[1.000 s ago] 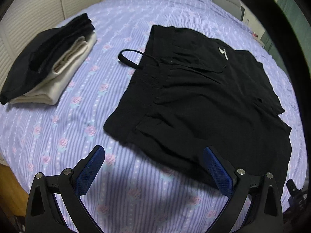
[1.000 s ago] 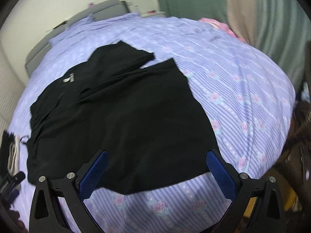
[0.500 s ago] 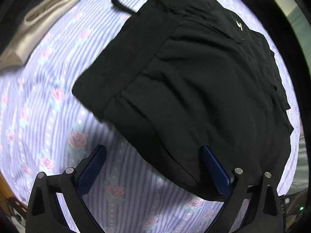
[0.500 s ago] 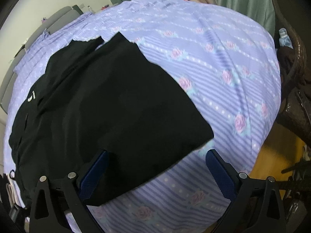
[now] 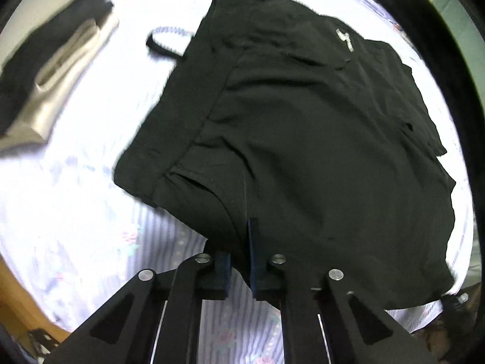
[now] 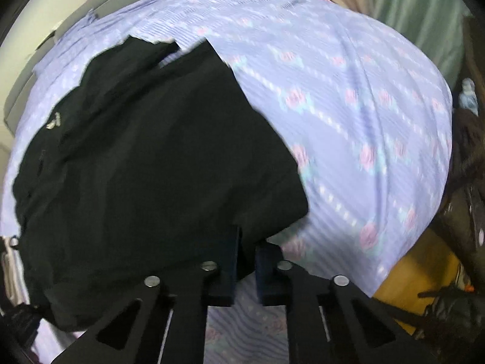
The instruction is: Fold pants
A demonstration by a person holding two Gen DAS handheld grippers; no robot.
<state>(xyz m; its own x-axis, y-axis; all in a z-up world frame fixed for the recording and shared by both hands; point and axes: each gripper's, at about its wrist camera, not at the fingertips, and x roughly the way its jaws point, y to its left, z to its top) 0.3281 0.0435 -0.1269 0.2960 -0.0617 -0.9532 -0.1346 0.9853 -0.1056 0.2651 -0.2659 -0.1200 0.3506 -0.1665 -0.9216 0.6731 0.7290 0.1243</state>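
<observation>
1. Fingers of the left gripper (image 5: 240, 261) stood close together at the bottom of the left wrist view, clamped on the near edge of the black pants (image 5: 303, 139), with dark cloth bunched between the blue pads (image 5: 252, 251).
2. Fingers of the right gripper (image 6: 245, 268) were likewise drawn in and pinched on the near edge of the pants (image 6: 151, 163), close to the corner on the right side of that view.
3. Beyond both grippers the pants lay spread on the bed (image 6: 348, 91), whose sheet was lilac with stripes and pink roses; the sheet looked washed out to white in the left wrist view.
4. Farther along the cloth, a small white logo (image 5: 345, 38) showed near the far side, and a thin black drawstring loop (image 5: 160, 41) lay on the sheet just beside the waistband.
5. Well apart to the left sat a stack of folded clothes (image 5: 54, 69), dark over beige.
6. Farthest off, a grey headboard (image 6: 100, 0) and green curtains (image 6: 409, 3) closed the room.
</observation>
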